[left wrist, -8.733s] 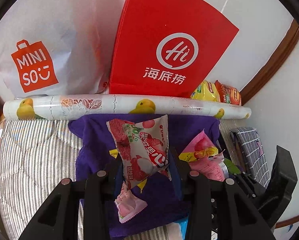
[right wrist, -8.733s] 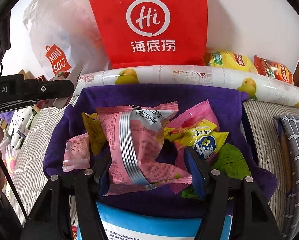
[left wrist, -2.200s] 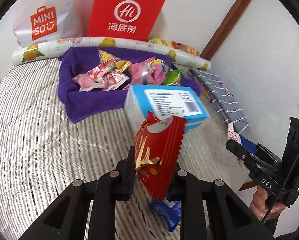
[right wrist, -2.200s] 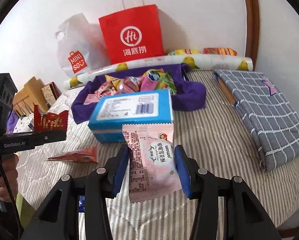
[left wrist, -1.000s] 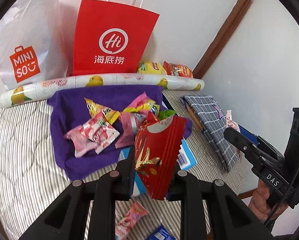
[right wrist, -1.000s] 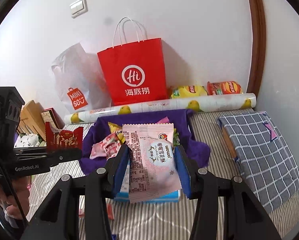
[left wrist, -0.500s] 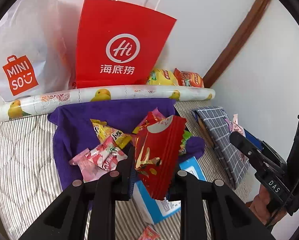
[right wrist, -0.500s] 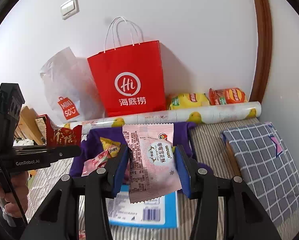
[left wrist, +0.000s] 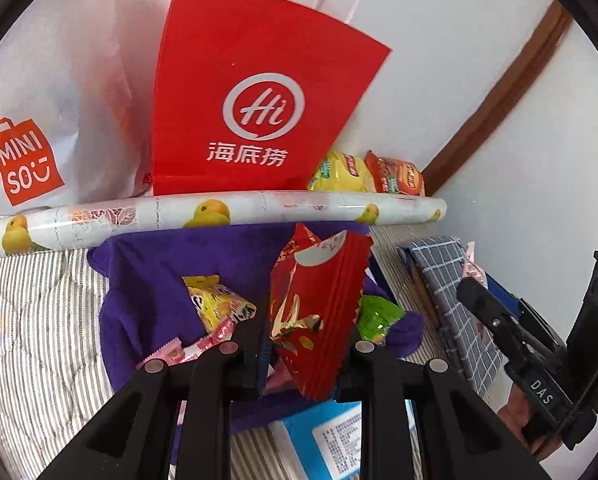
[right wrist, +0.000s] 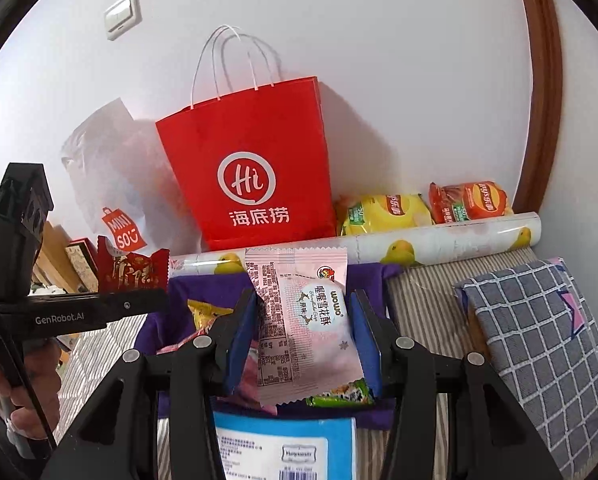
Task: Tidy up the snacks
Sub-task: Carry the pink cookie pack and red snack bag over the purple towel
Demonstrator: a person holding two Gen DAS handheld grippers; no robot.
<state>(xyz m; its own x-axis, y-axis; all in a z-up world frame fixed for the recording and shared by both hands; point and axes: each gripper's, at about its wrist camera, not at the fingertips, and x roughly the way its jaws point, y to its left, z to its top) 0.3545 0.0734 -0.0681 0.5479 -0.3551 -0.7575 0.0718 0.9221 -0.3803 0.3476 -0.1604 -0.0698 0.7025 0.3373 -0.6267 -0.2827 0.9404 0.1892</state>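
i have the left gripper (left wrist: 307, 336) clamped on a red snack packet (left wrist: 319, 312), held upright with its serrated edge facing right. the packet hangs above the purple cloth (left wrist: 159, 264) spread on the striped bed (left wrist: 39, 320). my right gripper (right wrist: 305, 344) is clamped on a pale pink snack packet (right wrist: 303, 320), printed side toward the camera, also above the purple cloth. on that cloth i see a yellow packet (left wrist: 215, 300), a pink-and-red packet (left wrist: 191, 350) low beside the left gripper's finger, and a green packet (left wrist: 377, 316) to the right of the red one. a blue box (right wrist: 287, 448) lies at the cloth's near edge, below both grippers. behind the cloth runs a long roll printed with yellow fruit (left wrist: 219, 216); behind that a red paper bag (right wrist: 251, 168) and a white plastic bag (left wrist: 39, 120) stand against the wall, with a yellow chip bag (right wrist: 383, 212) and an orange-red chip bag (right wrist: 471, 200) to the right. a grey checked fabric (right wrist: 539, 340) lies on the bed's right side. from the right wrist view, a hand (right wrist: 15, 392) holds the left gripper's handle.
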